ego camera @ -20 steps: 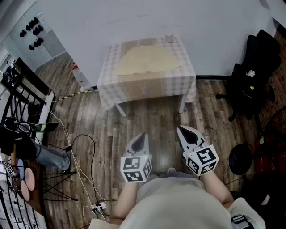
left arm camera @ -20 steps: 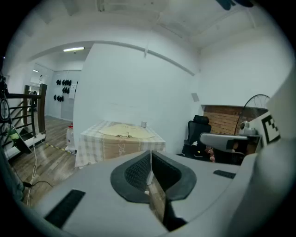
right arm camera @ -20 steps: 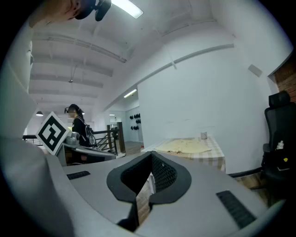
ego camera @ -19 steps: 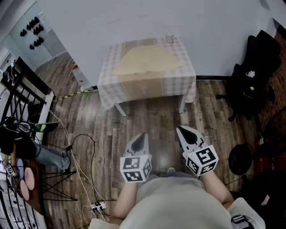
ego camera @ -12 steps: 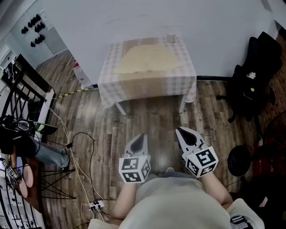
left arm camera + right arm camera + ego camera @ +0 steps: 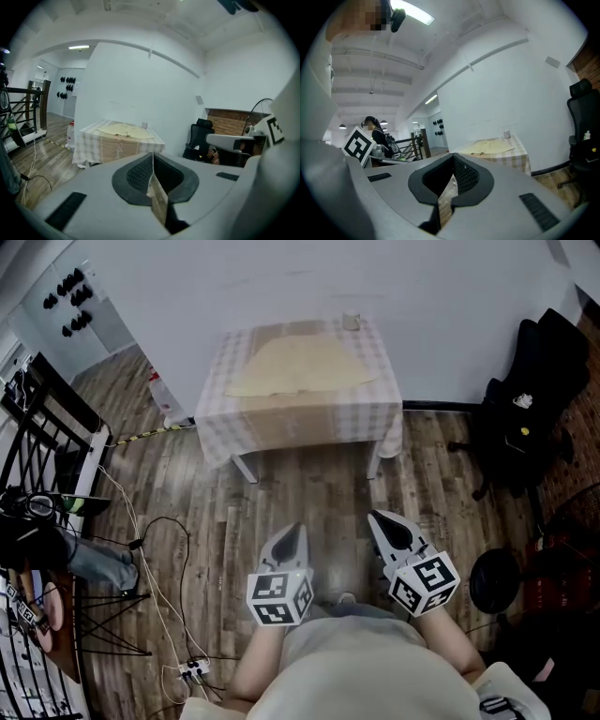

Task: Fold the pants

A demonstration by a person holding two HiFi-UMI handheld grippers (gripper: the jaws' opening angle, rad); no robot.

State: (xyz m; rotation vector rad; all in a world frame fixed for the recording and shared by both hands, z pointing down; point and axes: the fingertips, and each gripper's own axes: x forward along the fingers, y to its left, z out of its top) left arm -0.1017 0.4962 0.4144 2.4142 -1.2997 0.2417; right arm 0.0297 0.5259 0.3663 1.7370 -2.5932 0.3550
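Meeting, seemingly empty — left gripper (image 6: 296, 530), right gripper (image 6: 375, 517) fingers (image 6: 466, 176).

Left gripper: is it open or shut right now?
Shut. The left gripper is empty: its fingers meet along one seam, nothing between them.

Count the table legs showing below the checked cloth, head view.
2. The front-left leg and front-right leg stick out below the tablecloth. Any others would be hidden behind it.
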